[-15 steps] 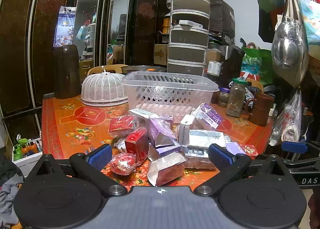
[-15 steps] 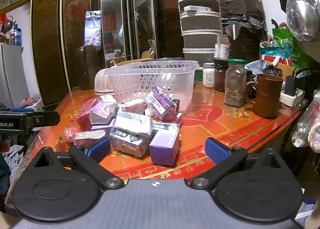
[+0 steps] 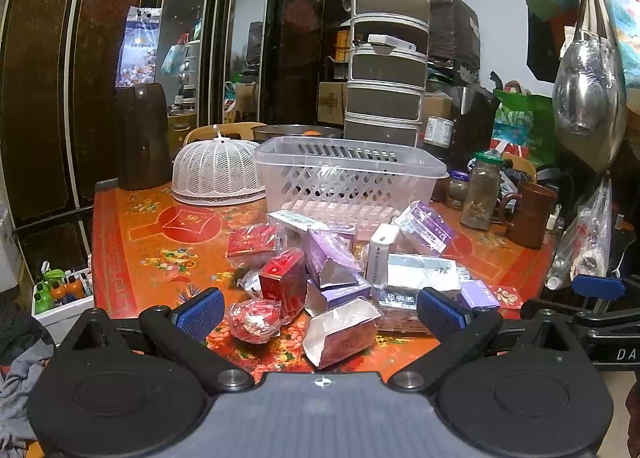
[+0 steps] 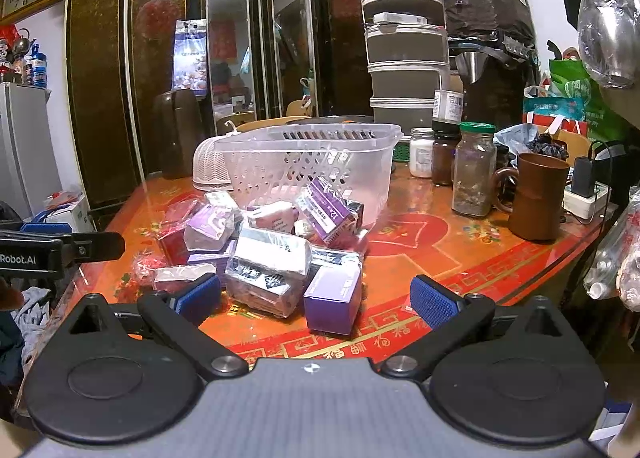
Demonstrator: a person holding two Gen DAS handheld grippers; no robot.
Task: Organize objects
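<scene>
A pile of small wrapped boxes lies on the orange table in front of a clear plastic basket. The pile holds purple, silver and red boxes, a silver box nearest me and a round red packet. My left gripper is open and empty, held before the pile. In the right wrist view the pile and basket show again. My right gripper is open and empty, with a purple box between its fingers, untouched.
A white mesh food cover stands left of the basket. Glass jars and a brown mug stand on the table's right side. A grey drawer tower rises behind. A power strip with charger lies at the far right.
</scene>
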